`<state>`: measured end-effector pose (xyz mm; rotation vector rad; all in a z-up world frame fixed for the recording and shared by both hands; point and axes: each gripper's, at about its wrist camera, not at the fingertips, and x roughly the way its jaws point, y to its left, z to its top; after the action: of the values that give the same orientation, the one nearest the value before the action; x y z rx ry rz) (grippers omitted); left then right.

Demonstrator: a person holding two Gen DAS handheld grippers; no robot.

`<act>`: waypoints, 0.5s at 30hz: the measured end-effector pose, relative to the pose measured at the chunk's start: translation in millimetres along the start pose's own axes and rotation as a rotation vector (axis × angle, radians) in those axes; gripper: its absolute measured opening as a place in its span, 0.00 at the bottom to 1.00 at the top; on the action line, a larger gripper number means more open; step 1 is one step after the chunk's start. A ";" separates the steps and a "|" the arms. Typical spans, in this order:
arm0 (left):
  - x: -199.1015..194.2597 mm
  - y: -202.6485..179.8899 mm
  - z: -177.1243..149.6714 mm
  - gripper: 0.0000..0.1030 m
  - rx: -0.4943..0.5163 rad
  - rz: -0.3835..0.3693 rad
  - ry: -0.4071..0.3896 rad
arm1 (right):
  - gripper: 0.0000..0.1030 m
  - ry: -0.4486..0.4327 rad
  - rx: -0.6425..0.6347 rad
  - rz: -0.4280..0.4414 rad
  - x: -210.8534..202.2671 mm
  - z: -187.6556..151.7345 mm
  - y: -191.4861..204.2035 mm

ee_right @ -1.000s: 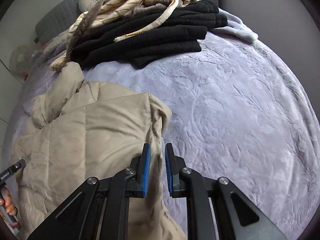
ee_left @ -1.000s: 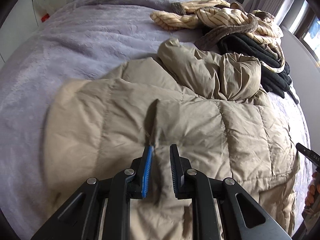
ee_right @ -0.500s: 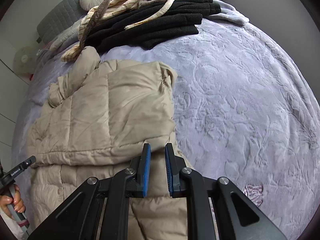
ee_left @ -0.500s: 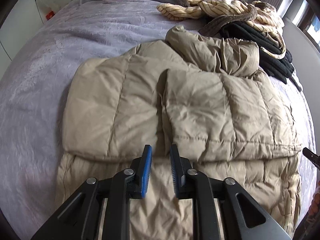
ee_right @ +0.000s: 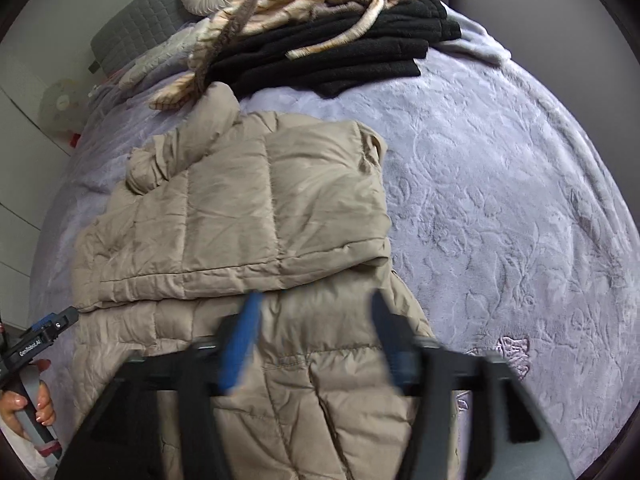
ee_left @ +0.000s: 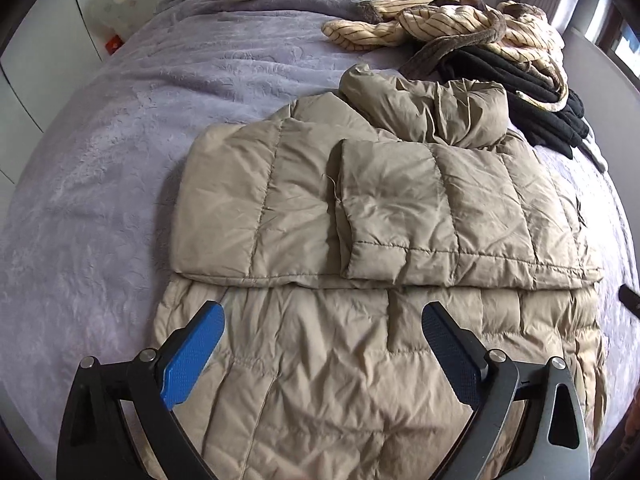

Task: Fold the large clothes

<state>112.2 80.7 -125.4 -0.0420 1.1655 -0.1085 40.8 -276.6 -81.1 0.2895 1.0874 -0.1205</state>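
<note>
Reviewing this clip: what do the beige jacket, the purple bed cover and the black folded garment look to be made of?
Beige jacket: likely thin nylon or polyester shell with puffy filling; stitched quilted panels, slight sheen, fine crinkles.
Purple bed cover: plush fleece or velvet-like fabric; matte nap with an embossed floral pattern.
Black folded garment: probably fleece or a thick knit; matte, fuzzy, thick soft layers.

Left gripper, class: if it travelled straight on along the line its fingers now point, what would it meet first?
Most likely the tan puffer jacket lying below the open left gripper, on its lower unfolded part just short of the folded-over edge; exact depth is unclear.
</note>
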 end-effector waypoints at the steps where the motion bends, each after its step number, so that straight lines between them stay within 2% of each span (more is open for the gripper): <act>1: -3.3 0.0 -1.4 0.96 -0.001 0.002 0.000 | 0.83 -0.007 -0.005 0.005 -4.2 0.1 2.2; 3: -8.3 -1.9 -3.6 0.96 0.004 -0.020 0.007 | 0.88 -0.007 -0.010 0.006 -10.8 0.0 6.0; 5: -15.2 -3.9 -6.5 0.96 0.002 -0.012 0.008 | 1.00 -0.004 -0.016 0.017 -15.5 -1.3 9.1; 12: -34.2 -14.7 -12.4 0.96 -0.012 -0.010 0.030 | 1.00 0.027 -0.030 0.040 -32.4 -8.7 15.6; 15: -45.5 -21.6 -15.4 0.96 -0.013 0.000 0.033 | 1.00 0.082 -0.025 0.069 -36.4 -7.8 13.3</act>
<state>79.0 64.5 -87.9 -0.0519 1.1993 -0.1026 20.4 -263.3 -50.0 0.3115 1.1585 -0.0338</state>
